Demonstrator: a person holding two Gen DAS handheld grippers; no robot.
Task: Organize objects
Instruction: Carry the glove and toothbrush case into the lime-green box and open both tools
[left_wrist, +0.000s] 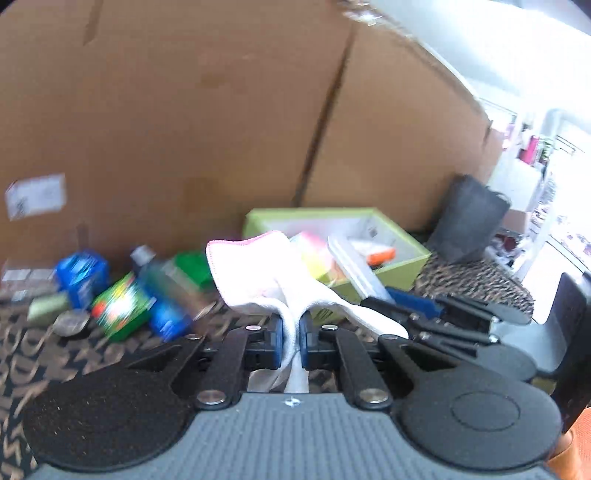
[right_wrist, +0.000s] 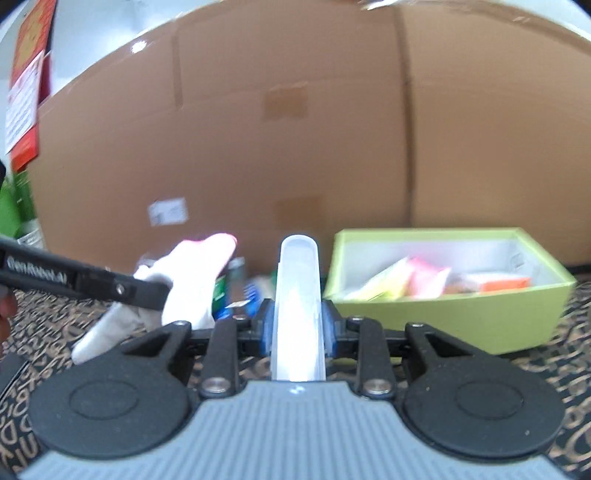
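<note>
My left gripper is shut on a white cloth with a pink hem, held up off the patterned table; the cloth drapes over both sides of the pads. The right wrist view shows this cloth and the left gripper at its left. My right gripper is shut on a long translucent white plastic case that sticks straight out ahead. In the left wrist view the case and the right gripper hover by the near wall of the lime-green box.
The lime-green box holds yellow, pink and orange packets. A big cardboard box walls off the back. On the left lie a blue-labelled bottle, a green packet, a blue tub and a round metal lid. A black bag stands at the right.
</note>
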